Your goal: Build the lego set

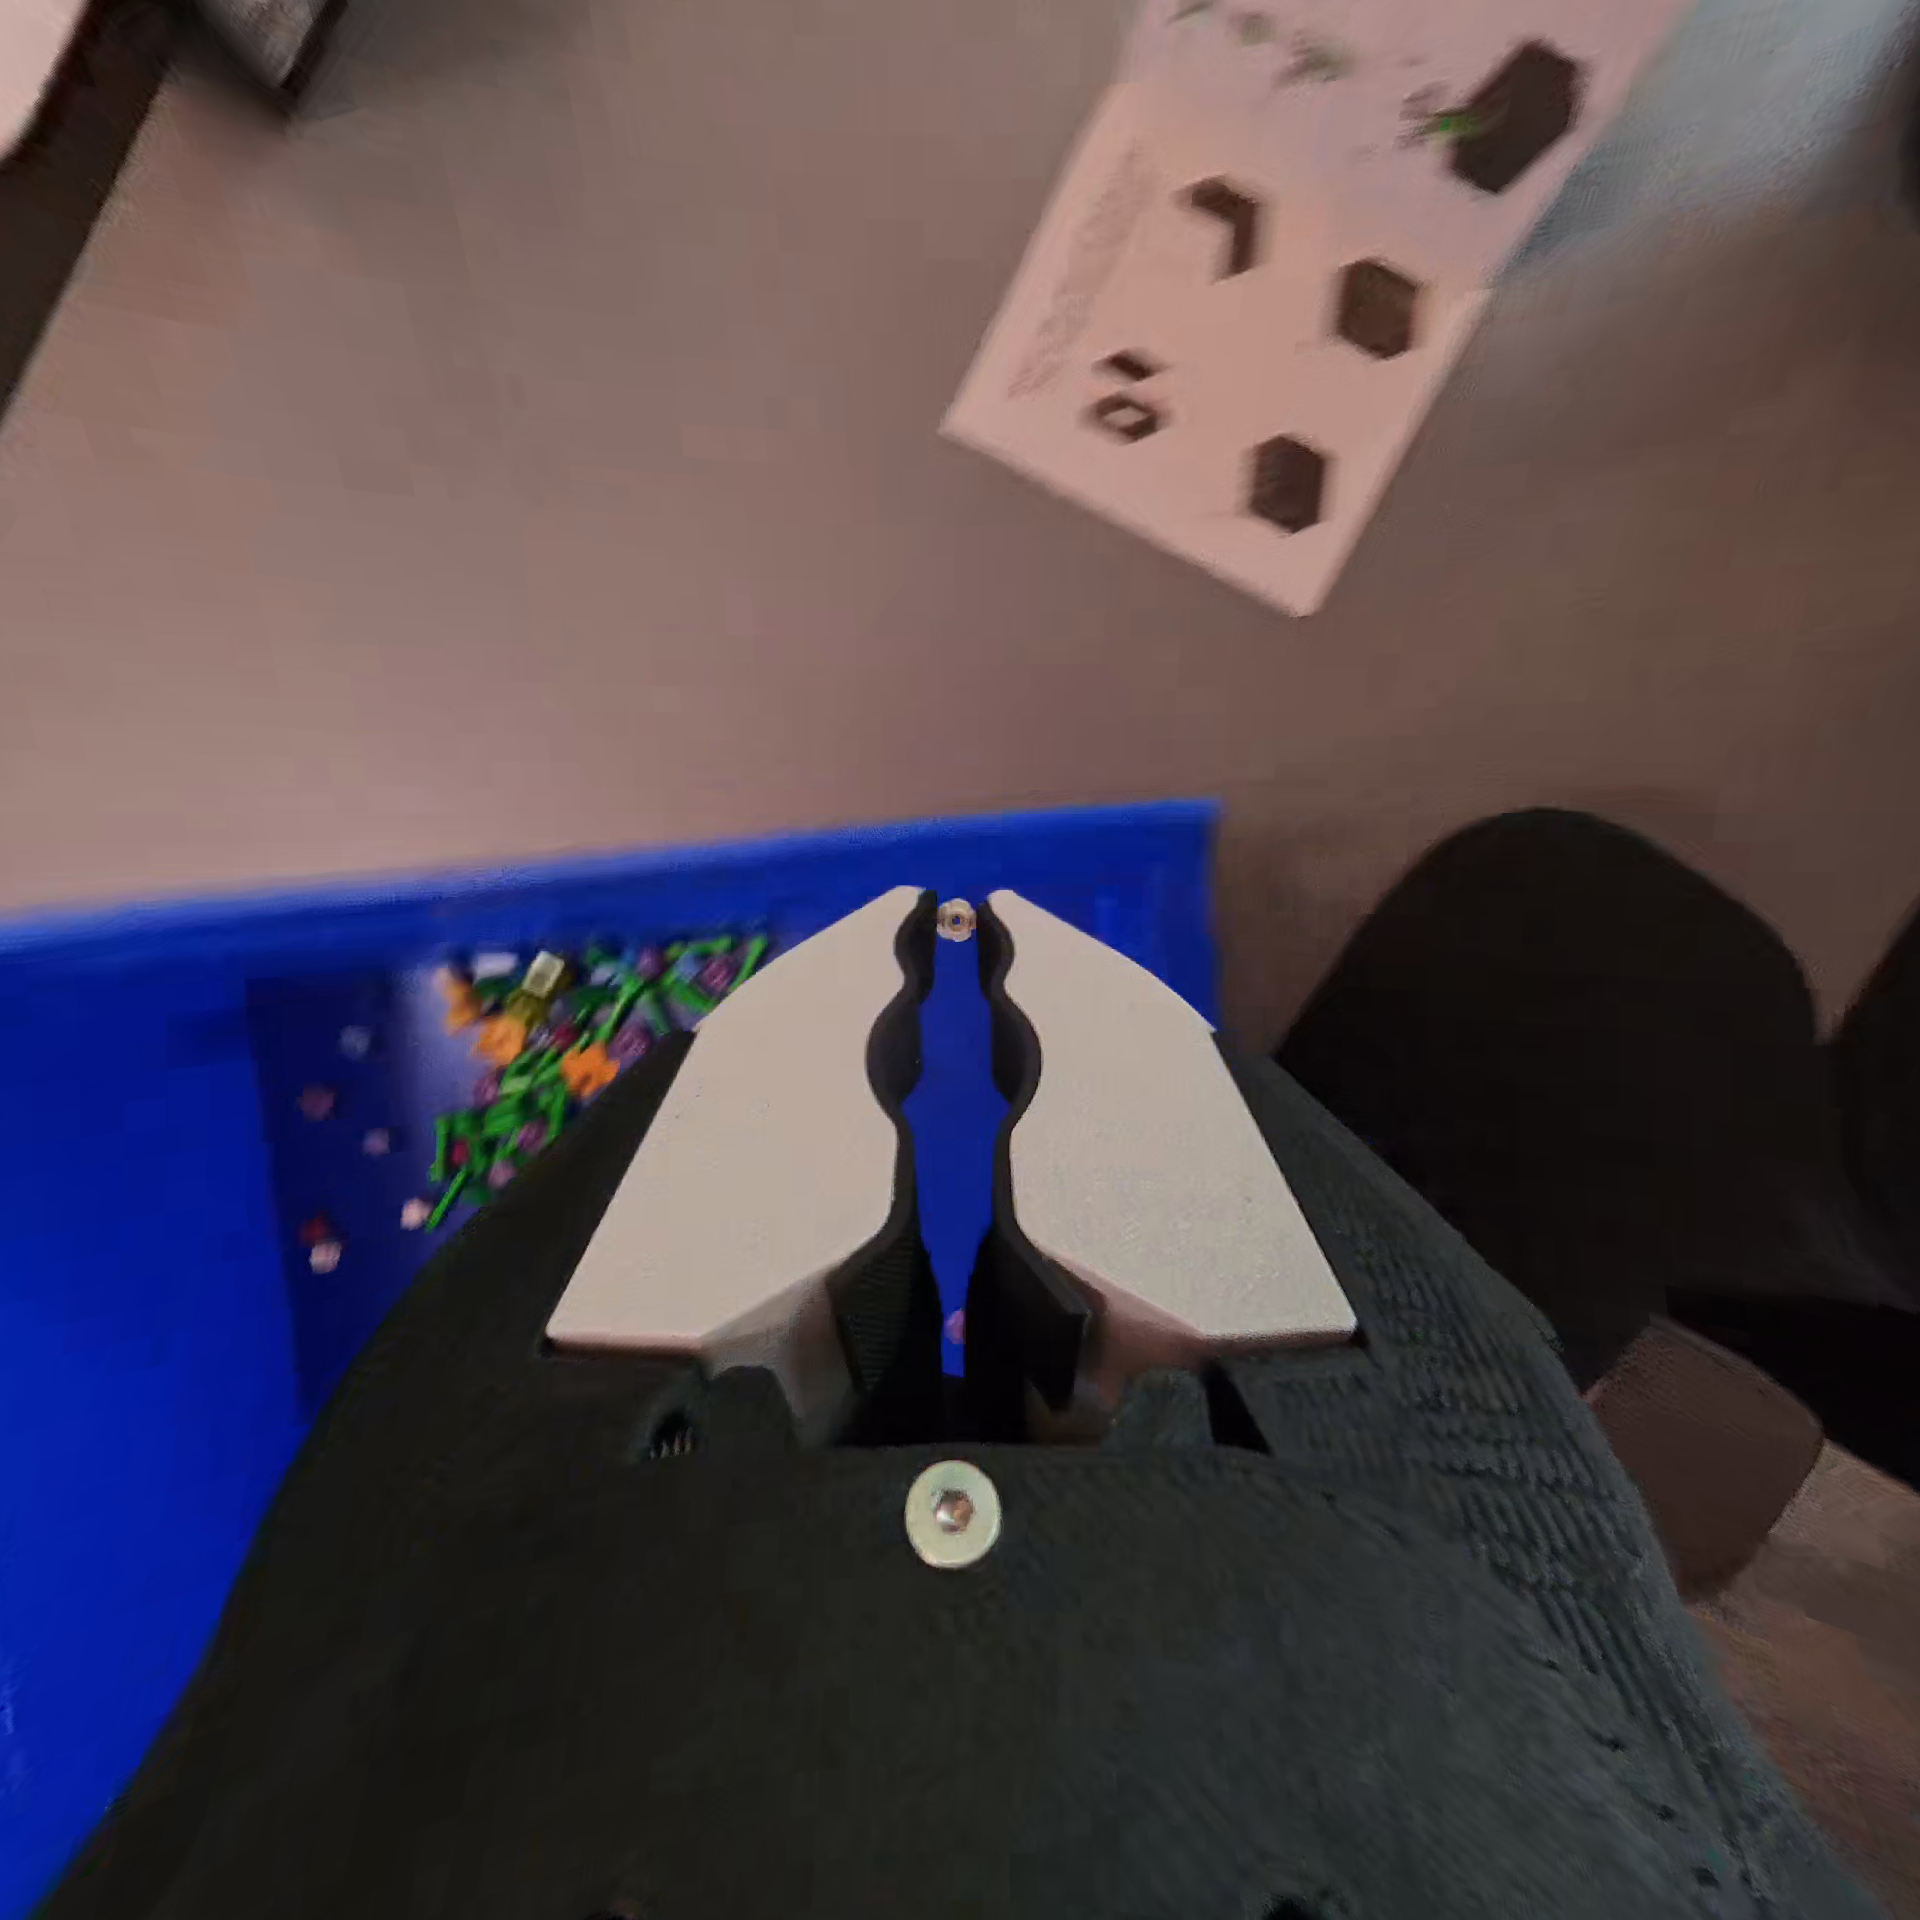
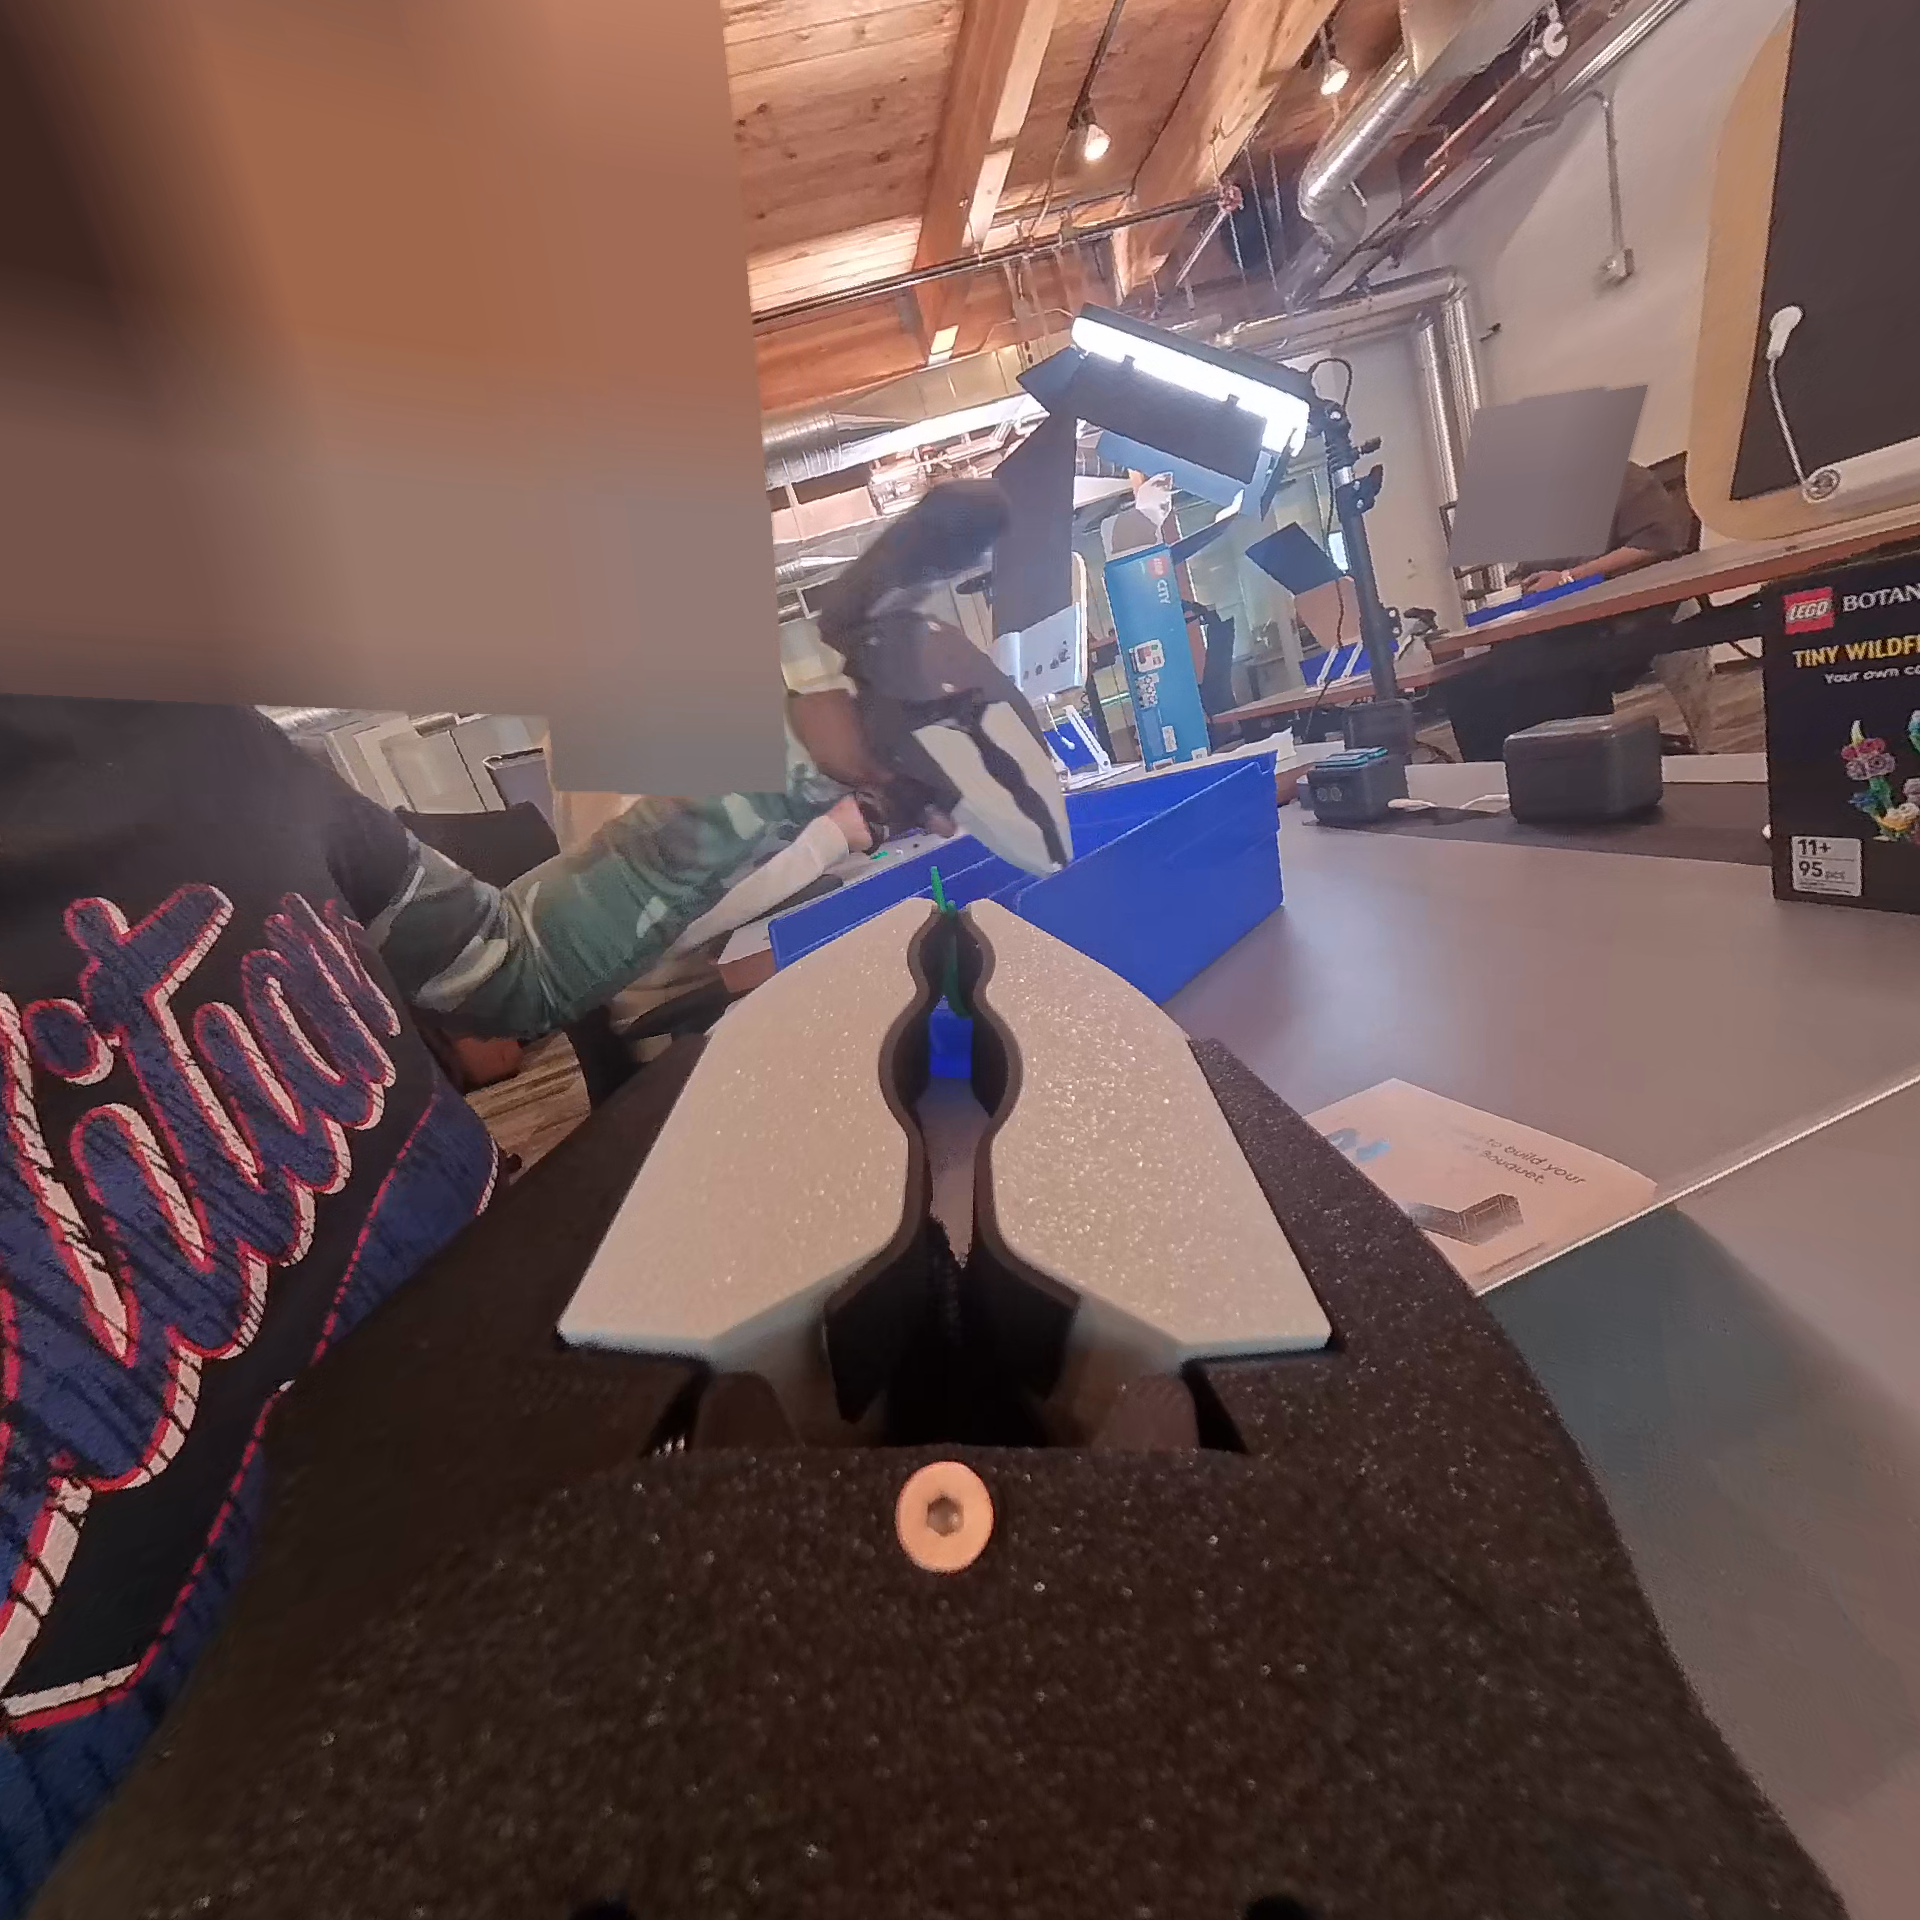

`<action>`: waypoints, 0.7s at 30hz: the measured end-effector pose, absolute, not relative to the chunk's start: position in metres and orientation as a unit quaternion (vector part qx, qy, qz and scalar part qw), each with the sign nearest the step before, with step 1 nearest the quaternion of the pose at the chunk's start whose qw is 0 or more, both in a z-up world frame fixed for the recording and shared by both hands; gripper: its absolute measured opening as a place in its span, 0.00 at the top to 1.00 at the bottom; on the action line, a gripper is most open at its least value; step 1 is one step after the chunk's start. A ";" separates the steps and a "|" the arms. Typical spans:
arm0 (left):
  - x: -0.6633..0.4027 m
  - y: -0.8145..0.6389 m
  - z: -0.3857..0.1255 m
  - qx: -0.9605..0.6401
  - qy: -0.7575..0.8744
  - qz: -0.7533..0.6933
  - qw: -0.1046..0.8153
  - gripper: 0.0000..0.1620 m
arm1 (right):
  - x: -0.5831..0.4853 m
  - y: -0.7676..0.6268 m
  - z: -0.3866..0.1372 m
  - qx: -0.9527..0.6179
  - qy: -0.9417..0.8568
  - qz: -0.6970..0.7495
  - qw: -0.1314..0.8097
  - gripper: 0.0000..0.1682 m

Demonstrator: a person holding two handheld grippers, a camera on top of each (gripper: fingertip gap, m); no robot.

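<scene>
Left gripper (image 1: 954, 921) pinches a tiny round clear stud (image 1: 955, 921) above the blue plastic bin (image 1: 623, 883). Right gripper (image 2: 948, 912) clamps a thin green stem (image 2: 943, 940), frame centre.

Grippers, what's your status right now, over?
Left gripper shut on tiny round stud, over blue bin. Right gripper shut on green stem. Nothing blocking seen.

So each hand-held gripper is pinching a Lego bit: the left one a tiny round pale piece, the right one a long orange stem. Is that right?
Nearly. The left hand-held gripper does pinch a tiny round pale piece at its tips, above the blue bin. But the stem in the right hand-held gripper is green, not orange, as the right wrist view shows.
</scene>
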State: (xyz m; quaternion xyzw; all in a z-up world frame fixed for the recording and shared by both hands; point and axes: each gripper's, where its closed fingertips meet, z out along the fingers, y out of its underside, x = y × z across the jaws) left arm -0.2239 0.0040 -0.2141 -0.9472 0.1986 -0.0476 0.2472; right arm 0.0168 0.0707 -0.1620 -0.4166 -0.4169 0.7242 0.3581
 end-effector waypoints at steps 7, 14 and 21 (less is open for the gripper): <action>-0.097 -0.006 -0.238 -0.903 0.382 -0.037 0.196 0.95 | 0.017 0.069 -0.163 -0.416 -0.420 0.723 0.357 0.99; -0.068 0.000 -0.243 -0.891 0.396 -0.086 0.206 0.95 | 0.018 0.068 -0.161 -0.412 -0.420 0.724 0.361 1.00; -0.044 0.008 -0.278 -0.889 0.405 -0.102 0.188 0.95 | 0.019 0.069 -0.161 -0.410 -0.417 0.727 0.359 0.99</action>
